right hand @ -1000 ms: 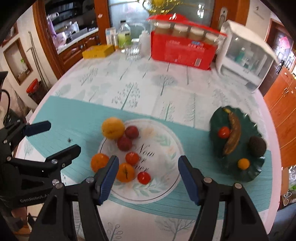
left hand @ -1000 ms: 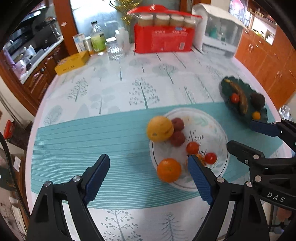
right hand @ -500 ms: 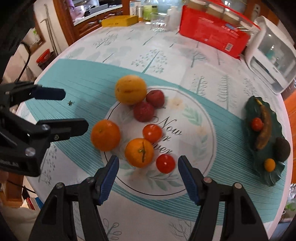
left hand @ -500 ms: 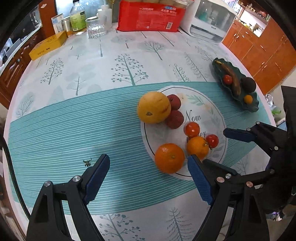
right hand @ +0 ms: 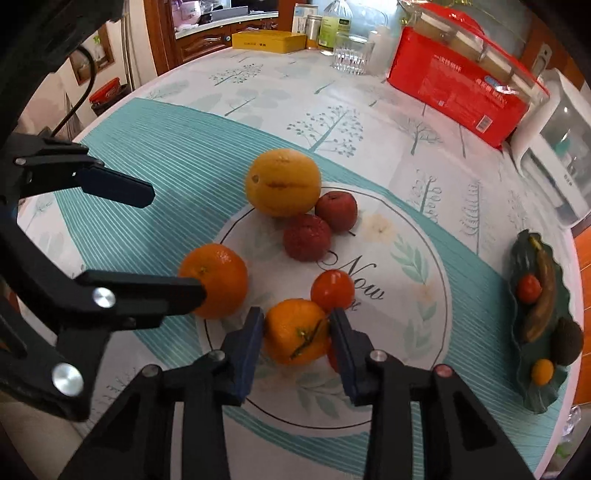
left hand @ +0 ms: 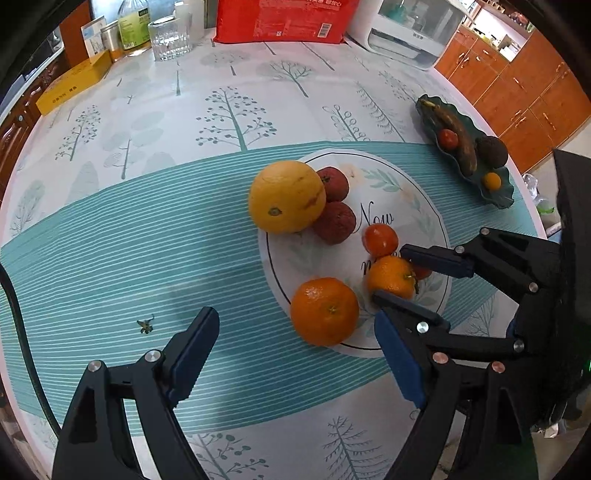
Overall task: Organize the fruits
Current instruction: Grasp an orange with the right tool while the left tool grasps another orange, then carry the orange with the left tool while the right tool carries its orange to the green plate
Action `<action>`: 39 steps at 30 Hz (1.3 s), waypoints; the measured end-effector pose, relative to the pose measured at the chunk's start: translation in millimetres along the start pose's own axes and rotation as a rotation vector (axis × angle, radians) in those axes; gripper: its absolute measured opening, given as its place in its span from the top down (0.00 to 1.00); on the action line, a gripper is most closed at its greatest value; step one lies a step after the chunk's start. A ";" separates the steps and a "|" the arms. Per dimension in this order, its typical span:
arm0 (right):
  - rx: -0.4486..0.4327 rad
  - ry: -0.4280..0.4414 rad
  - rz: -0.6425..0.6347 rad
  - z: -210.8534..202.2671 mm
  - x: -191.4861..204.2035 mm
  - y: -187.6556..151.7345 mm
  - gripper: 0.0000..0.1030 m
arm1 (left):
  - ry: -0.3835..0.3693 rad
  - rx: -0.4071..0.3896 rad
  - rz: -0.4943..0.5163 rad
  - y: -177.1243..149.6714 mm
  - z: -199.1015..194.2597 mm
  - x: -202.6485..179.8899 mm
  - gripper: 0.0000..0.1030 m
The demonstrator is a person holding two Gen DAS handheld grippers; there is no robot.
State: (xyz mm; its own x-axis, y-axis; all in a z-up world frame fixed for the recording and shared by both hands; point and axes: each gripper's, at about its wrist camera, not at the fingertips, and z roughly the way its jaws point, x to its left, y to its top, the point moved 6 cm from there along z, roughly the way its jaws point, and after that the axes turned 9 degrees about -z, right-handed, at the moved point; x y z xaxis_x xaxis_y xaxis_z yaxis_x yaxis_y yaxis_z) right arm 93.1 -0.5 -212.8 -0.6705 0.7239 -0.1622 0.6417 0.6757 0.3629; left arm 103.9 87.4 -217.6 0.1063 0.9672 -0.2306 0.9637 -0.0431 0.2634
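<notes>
A round white plate (right hand: 402, 321) holds several fruits. My right gripper (right hand: 297, 330) is shut on a small orange mandarin (right hand: 295, 330) on the plate; this mandarin shows in the left wrist view (left hand: 389, 277) between the right gripper's fingers (left hand: 436, 258). A larger orange (right hand: 216, 280) (left hand: 325, 312) sits at the plate's rim, just ahead of my left gripper (left hand: 295, 350), which is open and empty. A big yellow fruit (left hand: 286, 195), two dark red fruits (right hand: 306, 236) and a red tomato (right hand: 332, 290) lie nearby. Another tomato is mostly hidden behind the right finger.
A dark green leaf dish (right hand: 532, 391) at the right holds a banana, tomato, dark avocado and small yellow fruit. At the table's far edge stand a red package (right hand: 458, 92), a glass (right hand: 349, 55), bottles, a yellow box (left hand: 74, 86) and a white appliance (left hand: 406, 33).
Both grippers moved forward and down toward the plate. The right gripper's jaws narrowed from wide open to closed around the small mandarin. The left gripper stayed open.
</notes>
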 end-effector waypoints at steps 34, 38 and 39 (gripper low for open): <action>-0.082 0.024 0.244 -58.2 -56.6 -26.7 0.65 | 0.045 -0.009 0.083 3.6 9.0 -42.6 0.58; -0.106 0.016 0.280 -75.7 -66.2 -32.8 0.65 | 0.017 -0.040 0.115 8.1 -13.1 -62.1 0.58; -0.114 0.015 0.289 -80.1 -69.2 -34.5 0.65 | 0.010 -0.049 0.124 10.2 -17.4 -69.2 0.58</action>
State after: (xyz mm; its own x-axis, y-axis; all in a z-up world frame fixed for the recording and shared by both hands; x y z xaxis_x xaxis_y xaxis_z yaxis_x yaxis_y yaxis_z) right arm 87.5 -85.0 -140.5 -0.4721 0.8812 -0.0236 0.7616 0.4212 0.4925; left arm 102.1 24.4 -182.6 0.2213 0.9577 -0.1840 0.9303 -0.1507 0.3344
